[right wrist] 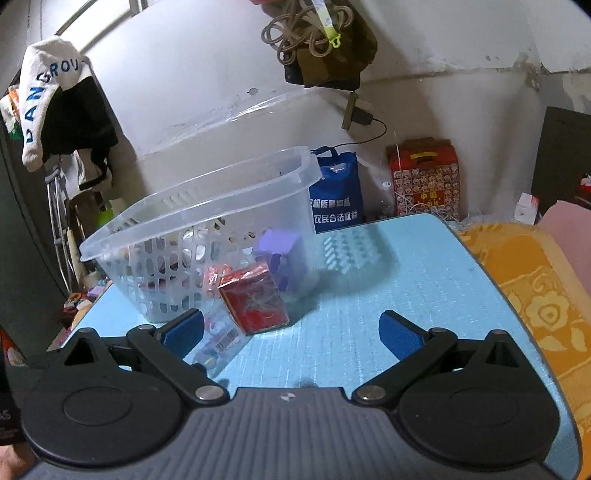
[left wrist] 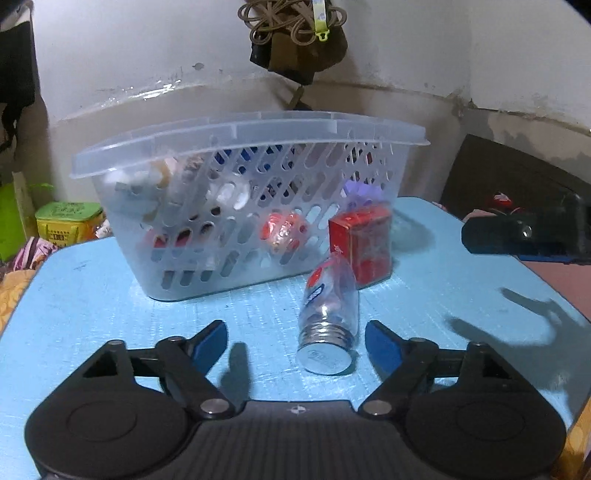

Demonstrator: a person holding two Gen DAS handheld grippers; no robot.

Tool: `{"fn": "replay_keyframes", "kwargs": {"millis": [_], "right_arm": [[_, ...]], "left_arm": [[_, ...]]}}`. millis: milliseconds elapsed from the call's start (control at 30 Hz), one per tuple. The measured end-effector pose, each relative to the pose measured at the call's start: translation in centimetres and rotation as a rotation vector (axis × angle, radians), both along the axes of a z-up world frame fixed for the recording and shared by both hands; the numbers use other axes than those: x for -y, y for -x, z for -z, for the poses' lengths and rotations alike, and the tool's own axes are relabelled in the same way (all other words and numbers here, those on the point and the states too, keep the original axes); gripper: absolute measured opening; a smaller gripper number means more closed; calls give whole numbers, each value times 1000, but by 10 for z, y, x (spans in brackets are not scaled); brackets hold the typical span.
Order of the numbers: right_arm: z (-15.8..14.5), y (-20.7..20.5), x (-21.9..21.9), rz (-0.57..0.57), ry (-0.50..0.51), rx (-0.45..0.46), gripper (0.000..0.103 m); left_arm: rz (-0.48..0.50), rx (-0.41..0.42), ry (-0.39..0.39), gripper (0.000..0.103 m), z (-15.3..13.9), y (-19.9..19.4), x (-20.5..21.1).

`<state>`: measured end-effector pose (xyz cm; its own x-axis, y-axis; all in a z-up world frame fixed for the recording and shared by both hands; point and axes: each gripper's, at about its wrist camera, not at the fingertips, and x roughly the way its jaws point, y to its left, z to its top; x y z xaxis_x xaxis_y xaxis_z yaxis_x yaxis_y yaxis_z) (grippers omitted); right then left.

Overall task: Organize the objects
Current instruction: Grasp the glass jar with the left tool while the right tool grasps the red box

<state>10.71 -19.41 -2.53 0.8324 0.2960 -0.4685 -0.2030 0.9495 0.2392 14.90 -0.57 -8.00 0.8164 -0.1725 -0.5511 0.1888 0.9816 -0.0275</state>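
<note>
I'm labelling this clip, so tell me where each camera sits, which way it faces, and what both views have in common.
Left wrist: sits on the left gripper, looking forward and down over the blue table at a lying clear jar before the basket; its open fingers show.
Right wrist: sits on the right gripper, facing the basket's corner and the red box from further right; open fingers show.
Shared: basket, red box, jar, table.

Hung on wall: coiled cord bundle (right wrist: pixel 310 29) over dark bag (right wrist: pixel 332 62) | draped at left: white garment with blue letters (right wrist: pixel 44 92) | stood behind table: blue printed bag (right wrist: pixel 336 195), red patterned box (right wrist: pixel 424 177) | lay at right: yellow floral blanket (right wrist: pixel 535 295)
</note>
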Motion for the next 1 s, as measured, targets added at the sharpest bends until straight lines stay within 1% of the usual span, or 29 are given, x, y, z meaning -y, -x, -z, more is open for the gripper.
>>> {"fn": "replay_keyframes", "kwargs": {"millis": [33, 67, 100, 167, 233, 300, 367, 467, 533, 600, 667, 733, 833, 900, 933, 1000], "right_arm": [[1, 0, 0, -6, 3, 0, 103], [1, 0, -1, -11, 4, 1, 103], [2, 0, -2, -15, 5, 3, 103], [5, -1, -4, -24, 7, 2, 103], [9, -6, -9, -32, 5, -10, 103], [15, -13, -15, -40, -2, -39, 103], [22, -24, -23, -41, -8, -71, 103], [29, -43, -41, -8, 40, -93, 103], [31, -52, -54, 9, 92, -76, 102], [33, -61, -67, 7, 155, -76, 96], [35, -67, -78, -2, 217, -77, 85], [38, -69, -84, -3, 254, -79, 77], [41, -68, -86, 5, 270, -72, 74], [42, -67, -86, 10, 278, -70, 65], [42, -66, -86, 6, 278, -72, 51], [42, -64, -84, 2, 265, -75, 52]], "left_arm": [[6, -4, -6, 64, 2, 2, 1], [19, -7, -18, 44, 4, 2, 4], [23, -2, -34, 42, 5, 3, 6], [16, 18, -55, 41, 4, 8, 5], [4, 48, -62, 37, 3, 13, -1], [-9, 54, -62, 37, 2, 17, -12], [-28, 44, -47, 37, 2, 18, -25], [-49, 49, -42, 37, 1, 21, -39], [-53, 57, -48, 37, 2, 25, -45], [-54, 58, -43, 37, 2, 27, -52], [-59, 53, -31, 37, 3, 26, -58], [-55, 48, -16, 37, 3, 24, -61], [-44, 56, -29, 37, 3, 25, -58], [-38, 64, -42, 37, 3, 26, -56], [-35, 67, -44, 37, 3, 26, -55], [-34, 70, -45, 37, 3, 26, -55]]}}
